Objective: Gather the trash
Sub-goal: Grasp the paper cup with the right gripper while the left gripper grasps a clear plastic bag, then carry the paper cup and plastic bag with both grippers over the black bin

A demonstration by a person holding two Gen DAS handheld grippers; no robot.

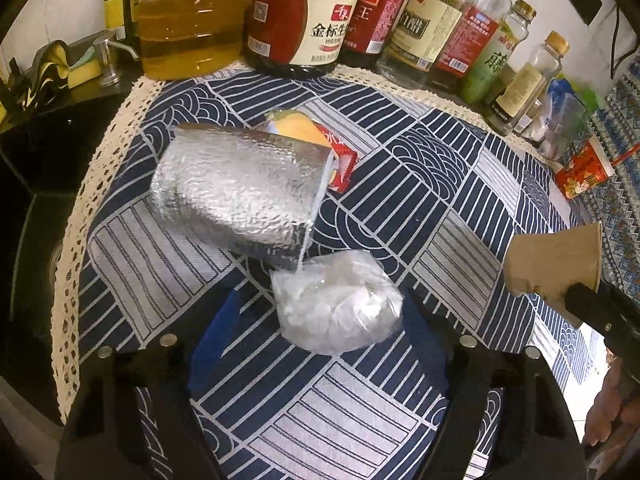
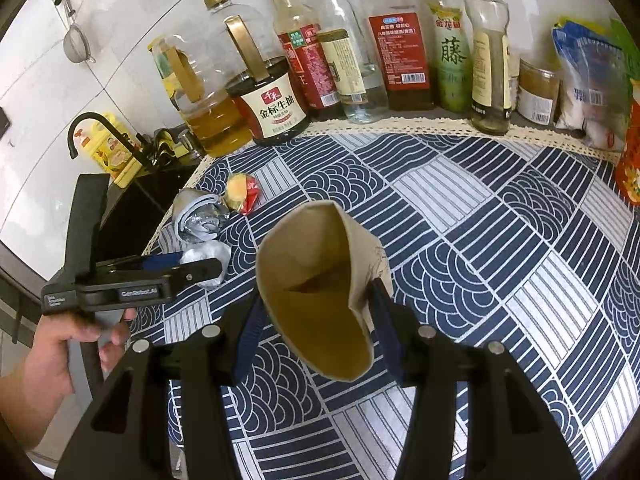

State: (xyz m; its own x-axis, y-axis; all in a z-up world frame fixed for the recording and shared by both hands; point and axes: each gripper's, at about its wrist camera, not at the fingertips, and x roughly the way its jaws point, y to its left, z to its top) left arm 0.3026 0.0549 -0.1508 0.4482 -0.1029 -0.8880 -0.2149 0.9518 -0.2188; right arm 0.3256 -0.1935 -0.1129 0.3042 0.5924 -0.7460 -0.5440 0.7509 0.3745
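Note:
My right gripper (image 2: 316, 320) is shut on a squashed brown paper cup (image 2: 316, 284) and holds it above the patterned cloth; the cup also shows in the left wrist view (image 1: 556, 260). My left gripper (image 1: 320, 344) is open over a clear plastic bag (image 1: 336, 304) that lies between its fingers. A silver foil pouch (image 1: 236, 192) lies just beyond the bag, with a red and yellow wrapper (image 1: 316, 140) behind it. In the right wrist view the left gripper (image 2: 200, 272) sits at the left by the foil pouch (image 2: 196, 216) and the wrapper (image 2: 242, 192).
A blue and white patterned cloth (image 1: 440, 184) covers the counter. Several oil and sauce bottles (image 2: 360, 52) line the back edge. A sink with a black tap (image 2: 92, 128) and sponges (image 1: 60, 68) lies to the left. Packets (image 2: 592, 80) stand at the back right.

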